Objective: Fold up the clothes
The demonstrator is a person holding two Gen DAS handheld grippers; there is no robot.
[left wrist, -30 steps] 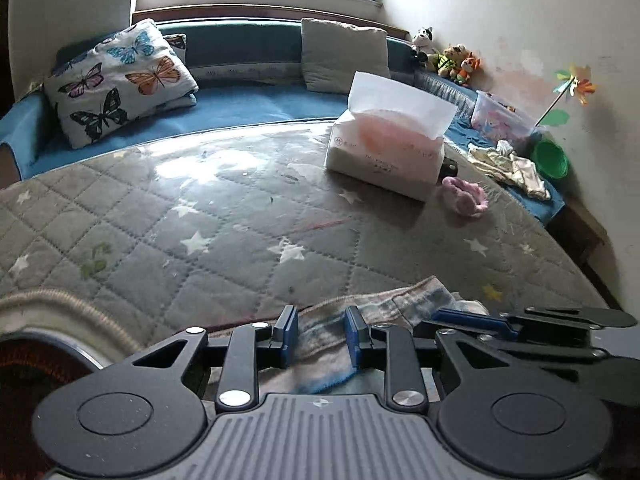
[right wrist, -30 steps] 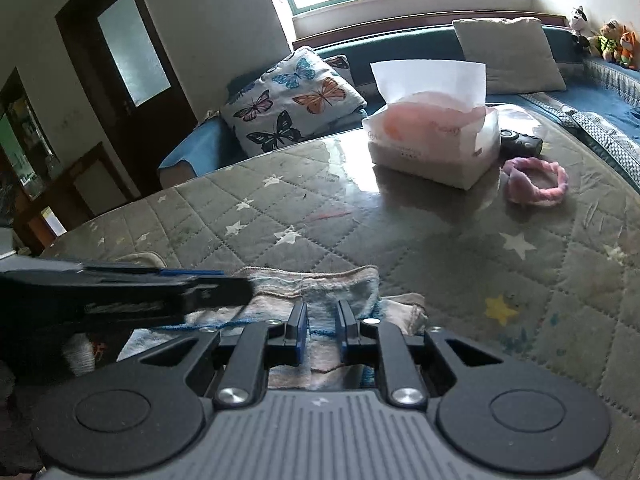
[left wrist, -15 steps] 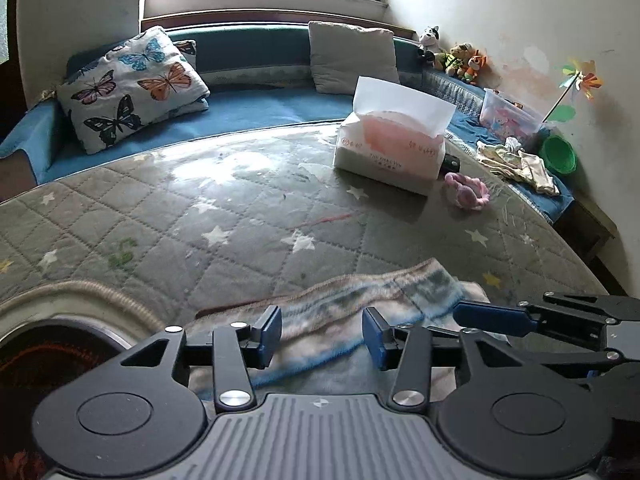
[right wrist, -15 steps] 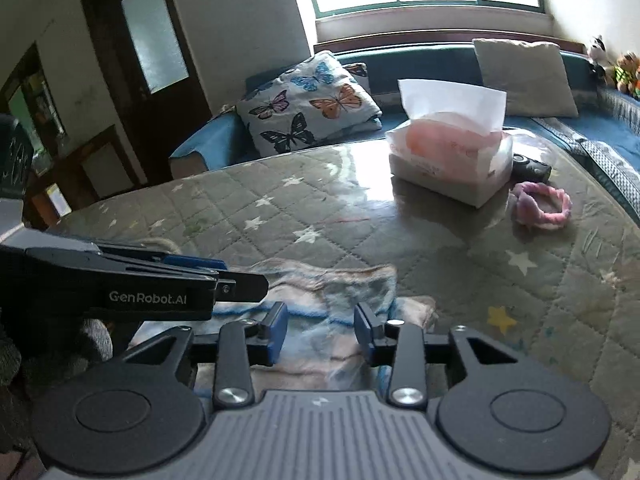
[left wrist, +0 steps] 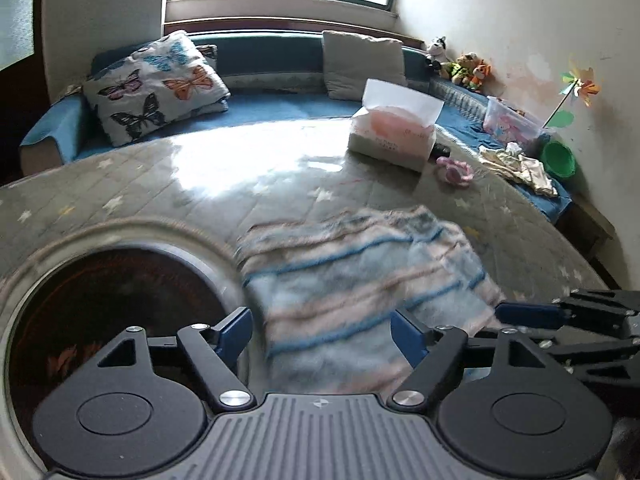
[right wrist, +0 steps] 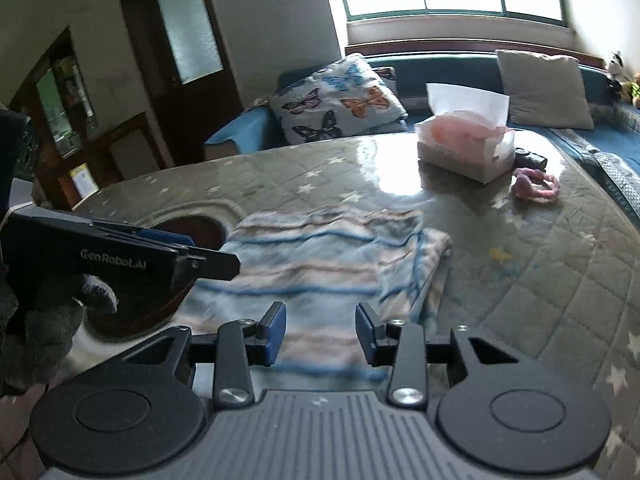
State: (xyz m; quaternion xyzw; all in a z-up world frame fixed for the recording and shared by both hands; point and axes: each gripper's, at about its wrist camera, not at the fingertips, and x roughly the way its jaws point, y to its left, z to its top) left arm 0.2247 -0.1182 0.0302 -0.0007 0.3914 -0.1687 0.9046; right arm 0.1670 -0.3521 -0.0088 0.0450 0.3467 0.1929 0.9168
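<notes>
Both grippers have let go of the striped cloth (left wrist: 360,276) and drawn back from it. The left gripper (left wrist: 322,330) at the bottom of its frame is opening wide with nothing pinched, and the right gripper (right wrist: 320,330) stands part open, clear of the fabric. The cloth now lies folded flat on the quilted surface (right wrist: 540,280), mid-frame, beside the round hole (left wrist: 112,312); that fold looks finished.

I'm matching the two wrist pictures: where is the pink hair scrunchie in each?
Left wrist: the pink scrunchie lies right of centre, upper half, just right of the tissue box.
Right wrist: the scrunchie lies far right, above mid-height.
Shared landmark: the tissue box.
</notes>
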